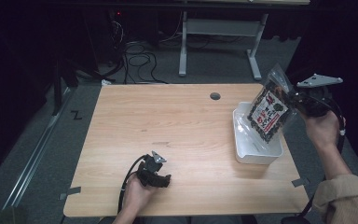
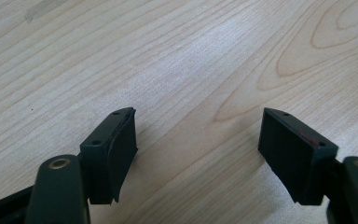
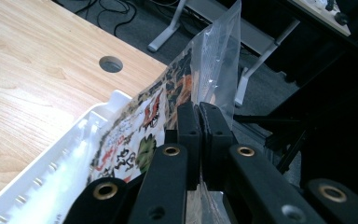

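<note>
Gripping one snack bag (image 1: 268, 112) above one white tray (image 1: 242, 151), right tongs (image 3: 199, 114) stay-free clamped; left tongs (image 2: 198, 144) gape empty.

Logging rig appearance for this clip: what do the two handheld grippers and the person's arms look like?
Both are black. The left gripper trails a black cable and has flat rectangular pads. The right gripper has brass-coloured rivets; in the high view a grey three-cornered plate tops it. The right forearm wears a tan sleeve.

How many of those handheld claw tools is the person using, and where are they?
2. The left claw rests low on the wooden table near its front edge, open. The right claw is raised at the table's right side, pinching a snack bag above the white tray.
</note>
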A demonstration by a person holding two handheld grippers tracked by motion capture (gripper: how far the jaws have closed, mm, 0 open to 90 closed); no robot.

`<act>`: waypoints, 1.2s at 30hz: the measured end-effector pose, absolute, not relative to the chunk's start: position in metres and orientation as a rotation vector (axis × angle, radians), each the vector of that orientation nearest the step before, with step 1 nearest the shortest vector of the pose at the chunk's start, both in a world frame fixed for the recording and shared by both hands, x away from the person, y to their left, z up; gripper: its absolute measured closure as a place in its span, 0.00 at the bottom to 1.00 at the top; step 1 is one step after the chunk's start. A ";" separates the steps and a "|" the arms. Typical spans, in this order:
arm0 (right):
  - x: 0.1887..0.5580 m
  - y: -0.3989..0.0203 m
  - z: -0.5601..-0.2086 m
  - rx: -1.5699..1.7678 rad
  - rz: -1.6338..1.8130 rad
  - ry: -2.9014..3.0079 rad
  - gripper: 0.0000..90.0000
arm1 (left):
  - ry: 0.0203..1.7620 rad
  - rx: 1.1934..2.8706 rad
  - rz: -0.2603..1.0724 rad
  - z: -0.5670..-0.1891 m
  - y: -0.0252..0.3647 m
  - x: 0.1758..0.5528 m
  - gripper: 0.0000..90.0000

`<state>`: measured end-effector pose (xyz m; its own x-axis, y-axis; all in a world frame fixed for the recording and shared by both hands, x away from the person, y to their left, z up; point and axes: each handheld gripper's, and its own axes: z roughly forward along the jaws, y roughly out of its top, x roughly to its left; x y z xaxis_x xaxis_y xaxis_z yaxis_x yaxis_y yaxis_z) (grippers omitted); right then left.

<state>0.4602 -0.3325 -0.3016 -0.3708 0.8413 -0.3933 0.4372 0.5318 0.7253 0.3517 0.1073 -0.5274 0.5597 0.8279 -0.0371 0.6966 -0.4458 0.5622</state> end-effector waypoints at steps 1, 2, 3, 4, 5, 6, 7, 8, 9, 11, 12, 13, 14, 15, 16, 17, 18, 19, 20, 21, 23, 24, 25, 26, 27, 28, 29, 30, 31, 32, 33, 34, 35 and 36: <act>0.460 -0.332 -0.302 1.041 0.663 1.998 0.99 | 1.221 2.270 0.331 -0.528 0.107 0.352 0.31; 0.459 -0.332 -0.303 1.034 0.650 1.999 0.99 | 1.222 2.269 0.329 -0.528 0.107 0.352 0.31; 0.459 -0.331 -0.303 1.031 0.644 2.005 0.99 | 1.223 2.268 0.329 -0.528 0.107 0.352 0.31; 0.459 -0.331 -0.304 1.018 0.647 2.008 0.99 | 1.223 2.268 0.329 -0.528 0.108 0.352 0.31; 0.459 -0.330 -0.305 1.024 0.645 2.016 0.99 | 1.223 2.268 0.330 -0.528 0.107 0.352 0.31; 0.459 -0.329 -0.307 1.018 0.630 2.018 0.99 | 1.223 2.270 0.331 -0.528 0.107 0.352 0.31; 0.459 -0.328 -0.311 1.010 0.625 2.024 0.99 | 1.223 2.271 0.332 -0.527 0.107 0.352 0.31; 0.460 -0.327 -0.313 1.008 0.624 2.028 0.99 | 1.223 2.270 0.332 -0.527 0.108 0.352 0.31; 0.461 -0.326 -0.316 1.002 0.619 2.034 0.99 | 1.224 2.267 0.332 -0.528 0.108 0.352 0.31; 0.462 -0.326 -0.321 1.000 0.614 2.047 0.99 | 1.224 2.267 0.330 -0.528 0.108 0.352 0.31; 0.462 -0.325 -0.323 1.000 0.613 2.051 0.99 | 1.224 2.267 0.331 -0.528 0.108 0.352 0.31; 0.461 -0.325 -0.325 1.001 0.614 2.048 0.98 | 1.224 2.267 0.331 -0.528 0.108 0.352 0.31; 0.461 -0.325 -0.326 0.996 0.620 2.051 0.98 | 1.223 2.267 0.331 -0.528 0.108 0.352 0.31; 0.461 -0.326 -0.327 0.997 0.623 2.053 0.98 | 1.223 2.267 0.332 -0.528 0.108 0.352 0.31; 0.461 -0.326 -0.327 0.997 0.628 2.055 0.98 | 1.222 2.268 0.332 -0.528 0.108 0.352 0.31; 0.460 -0.326 -0.328 0.991 0.630 2.055 0.98 | 1.222 2.270 0.331 -0.527 0.108 0.352 0.31; 0.460 -0.327 -0.330 0.992 0.629 2.070 0.97 | 1.221 2.270 0.331 -0.528 0.107 0.352 0.31; 0.460 -0.327 -0.330 0.992 0.629 2.070 0.97 | 1.220 2.269 0.331 -0.528 0.107 0.352 0.31; 0.460 -0.328 -0.330 0.994 0.631 2.076 0.97 | 1.220 2.268 0.331 -0.528 0.107 0.352 0.31; 0.460 -0.329 -0.332 1.006 0.634 2.087 0.96 | 1.221 2.267 0.331 -0.528 0.107 0.352 0.31; 0.459 -0.331 -0.333 1.012 0.634 2.096 0.96 | 1.221 2.266 0.330 -0.528 0.107 0.352 0.31; 0.459 -0.332 -0.334 1.012 0.640 2.096 0.95 | 1.221 2.266 0.330 -0.528 0.107 0.352 0.31; 0.458 -0.333 -0.334 1.021 0.636 2.112 0.95 | 1.222 2.266 0.331 -0.528 0.107 0.352 0.31; 0.458 -0.334 -0.334 1.022 0.641 2.117 0.95 | 1.221 2.266 0.331 -0.528 0.107 0.352 0.31; 0.458 -0.335 -0.335 1.030 0.635 2.134 0.93 | 1.221 2.267 0.331 -0.528 0.107 0.352 0.31; 0.458 -0.335 -0.335 1.030 0.635 2.134 0.93 | 1.221 2.267 0.330 -0.528 0.107 0.352 0.31; 0.458 -0.336 -0.335 1.030 0.627 2.139 0.93 | 1.222 2.266 0.329 -0.528 0.107 0.352 0.31; 0.458 -0.337 -0.335 1.031 0.625 2.143 0.92 | 1.222 2.266 0.331 -0.528 0.107 0.352 0.31; 0.458 -0.339 -0.336 1.047 0.621 2.140 0.91 | 1.223 2.266 0.332 -0.528 0.107 0.352 0.31; 0.458 -0.339 -0.336 1.047 0.621 2.140 0.91 | 1.223 2.269 0.332 -0.528 0.107 0.352 0.31; 0.458 -0.341 -0.336 1.053 0.626 2.143 0.90 | 1.223 2.270 0.333 -0.528 0.107 0.352 0.31; 0.458 -0.343 -0.337 1.055 0.635 2.139 0.88 | 1.223 2.268 0.333 -0.528 0.107 0.352 0.31; 0.458 -0.345 -0.338 1.067 0.633 2.137 0.86 | 1.222 2.270 0.333 -0.528 0.107 0.352 0.31; 0.458 -0.346 -0.340 1.077 0.630 2.129 0.84 | 1.222 2.270 0.333 -0.528 0.107 0.352 0.31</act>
